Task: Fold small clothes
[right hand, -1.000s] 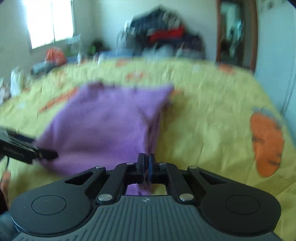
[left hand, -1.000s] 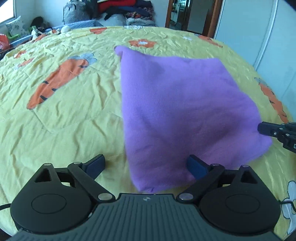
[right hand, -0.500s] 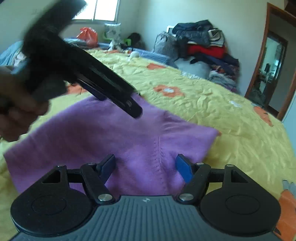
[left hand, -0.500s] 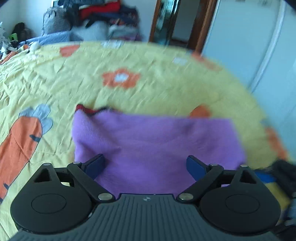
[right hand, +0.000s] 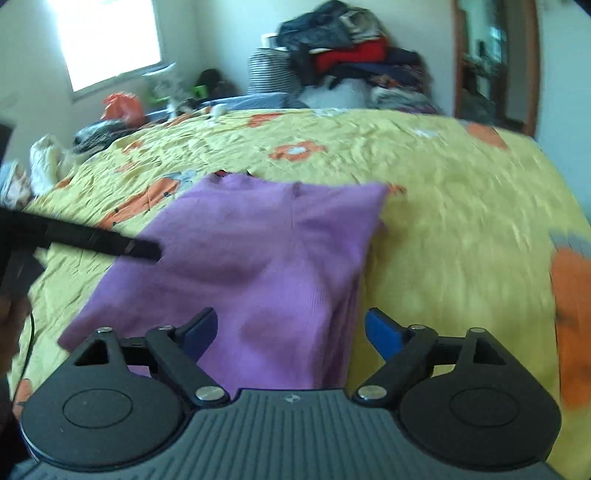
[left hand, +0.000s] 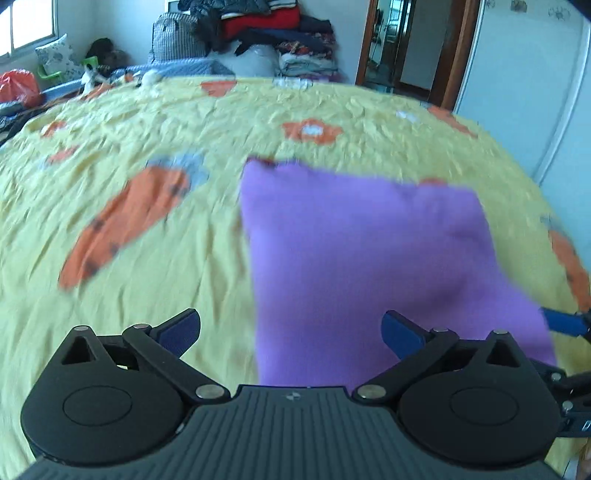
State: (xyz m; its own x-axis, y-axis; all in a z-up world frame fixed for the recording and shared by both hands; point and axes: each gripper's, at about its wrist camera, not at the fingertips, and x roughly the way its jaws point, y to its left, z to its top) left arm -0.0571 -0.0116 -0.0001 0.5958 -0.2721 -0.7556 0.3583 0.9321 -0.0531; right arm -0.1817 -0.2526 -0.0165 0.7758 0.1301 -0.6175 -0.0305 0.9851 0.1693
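A purple knit garment (left hand: 369,258) lies folded into a rough rectangle on the yellow bedsheet; it also shows in the right wrist view (right hand: 266,258). My left gripper (left hand: 291,332) is open and empty, its jaws straddling the garment's near left edge. My right gripper (right hand: 291,332) is open and empty over the garment's near right edge. The right gripper's blue finger (left hand: 565,323) shows at the garment's right corner in the left wrist view. The left gripper's black finger (right hand: 110,245) reaches over the garment's left side in the right wrist view.
The yellow sheet (left hand: 129,277) with orange carrot and flower prints covers the bed. A pile of clothes and bags (left hand: 258,33) stands at the far end. A white wardrobe (left hand: 535,92) and a doorway are on the right. A window (right hand: 110,40) is at the left.
The right gripper opened and let go of the garment, which now lies flat. Both grippers have shifted, the left one back toward the garment's left edge.
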